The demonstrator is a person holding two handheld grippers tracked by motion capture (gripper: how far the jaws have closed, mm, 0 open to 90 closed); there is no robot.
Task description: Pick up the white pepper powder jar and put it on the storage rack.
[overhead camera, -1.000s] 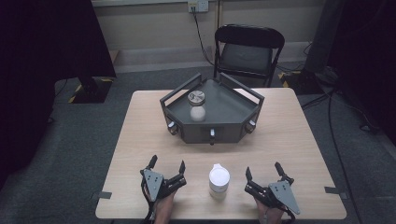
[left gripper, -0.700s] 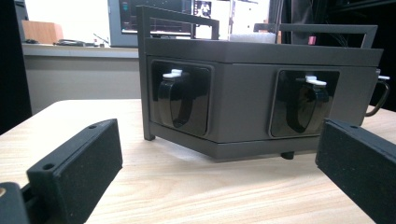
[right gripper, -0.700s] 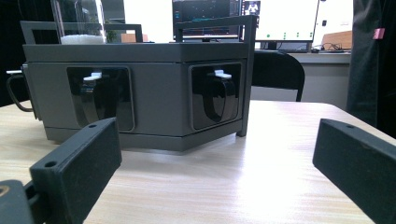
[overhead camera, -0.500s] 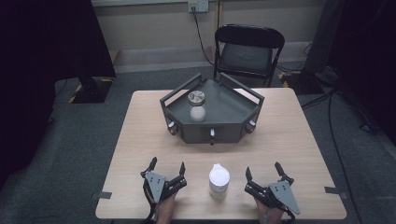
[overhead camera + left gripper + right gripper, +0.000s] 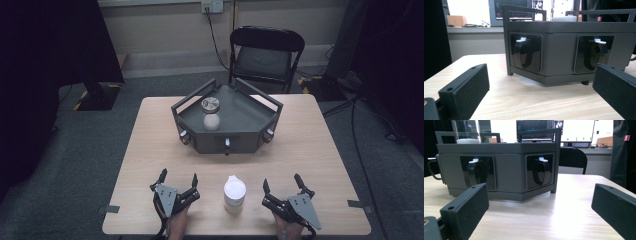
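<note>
1. The bench (image 5: 150, 150) is pale wood with a rectangular top.
2. A dark grey angular tray (image 5: 250, 137) sits at its middle, toward the far edge.
3. A white bottle (image 5: 234, 195) stands upright near the front edge.

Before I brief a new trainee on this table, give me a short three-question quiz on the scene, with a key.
1. True or false: the white-lidded bottle stands on the table between the left claw and the right claw.
2. Where is the glass jar? A on the chair, B in the dark tray, C in a claw.
3. Fill in: both claws are ____ and hold nothing.

Key: 1 true; 2 B; 3 open.
</note>
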